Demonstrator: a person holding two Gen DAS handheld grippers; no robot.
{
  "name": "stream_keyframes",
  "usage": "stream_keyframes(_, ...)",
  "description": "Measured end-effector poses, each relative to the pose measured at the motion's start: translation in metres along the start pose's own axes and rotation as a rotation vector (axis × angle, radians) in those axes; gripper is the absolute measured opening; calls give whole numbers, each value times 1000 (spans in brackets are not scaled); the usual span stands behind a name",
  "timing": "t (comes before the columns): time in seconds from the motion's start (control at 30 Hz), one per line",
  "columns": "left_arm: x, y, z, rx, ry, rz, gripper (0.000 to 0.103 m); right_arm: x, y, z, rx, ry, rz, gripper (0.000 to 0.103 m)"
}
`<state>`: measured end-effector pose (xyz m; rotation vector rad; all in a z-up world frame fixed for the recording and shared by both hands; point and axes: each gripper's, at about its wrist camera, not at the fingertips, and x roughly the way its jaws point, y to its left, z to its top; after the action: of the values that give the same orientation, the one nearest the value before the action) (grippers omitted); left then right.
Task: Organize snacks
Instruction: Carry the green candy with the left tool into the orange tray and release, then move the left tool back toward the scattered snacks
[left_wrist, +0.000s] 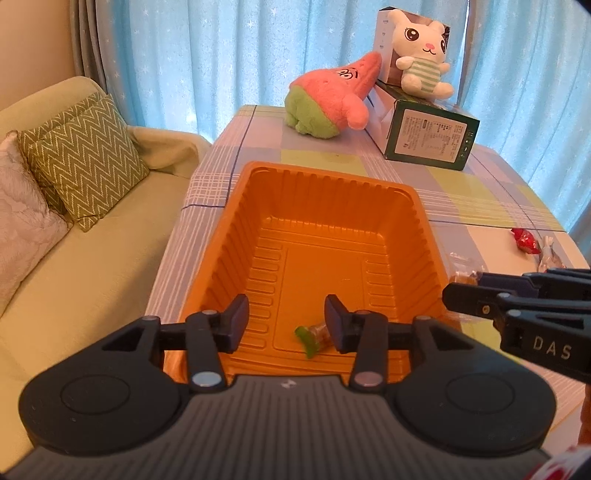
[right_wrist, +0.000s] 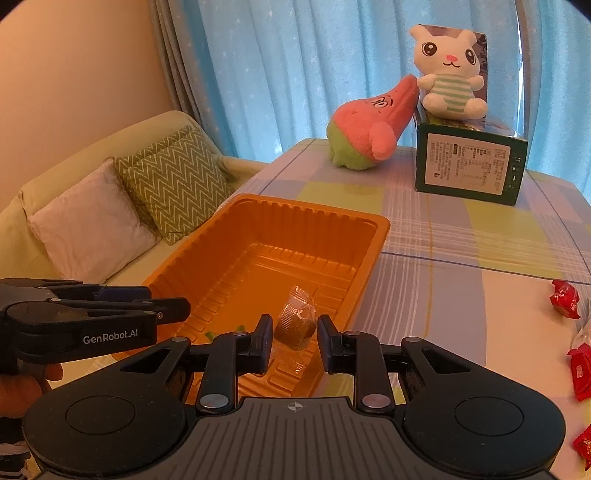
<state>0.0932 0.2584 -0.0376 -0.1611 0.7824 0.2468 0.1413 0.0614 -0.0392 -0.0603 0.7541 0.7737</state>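
An orange plastic tray (left_wrist: 417, 206) (right_wrist: 380, 229) sits on the checked table. My left gripper (left_wrist: 287, 321) hangs open over the tray's near end. A green-wrapped candy (left_wrist: 312, 338) lies on the tray floor just beside its right finger, with no pad pressing on it. In the right wrist view that gripper (right_wrist: 183, 308) comes in from the left, and bits of the green candy (right_wrist: 209, 336) show past it. My right gripper (right_wrist: 294, 334) (left_wrist: 452, 291) is shut on a brown candy in clear wrap (right_wrist: 295, 323) (left_wrist: 463, 277), held at the tray's near right corner.
Red-wrapped candies (left_wrist: 524, 240) (right_wrist: 565, 299) lie on the table to the right. A pink plush (left_wrist: 332, 99), a white bunny plush (left_wrist: 421, 51) and a green box (left_wrist: 428, 136) stand at the far end. A sofa with cushions (left_wrist: 81, 158) runs along the table's left edge.
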Motion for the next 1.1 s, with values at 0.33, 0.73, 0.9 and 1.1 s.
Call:
stream_keyframes(0.33,-23,22,0,-53,-53,27,70,2,5,8,23,-27,71,30)
stream_keyframes(0.73,-49,10,-8,-65,-67,2,77,-56,-32,-9,131,-70,-60,74)
stream_keyframes(0.9,-66,-16,-13,-33,-79,-34,79,-101,-61,-31,187,-92,-163,74)
stream_keyframes(1.1,-84,-58,-17,19,-97,-82,80,-156,-101,-61,264,-117,-304,74)
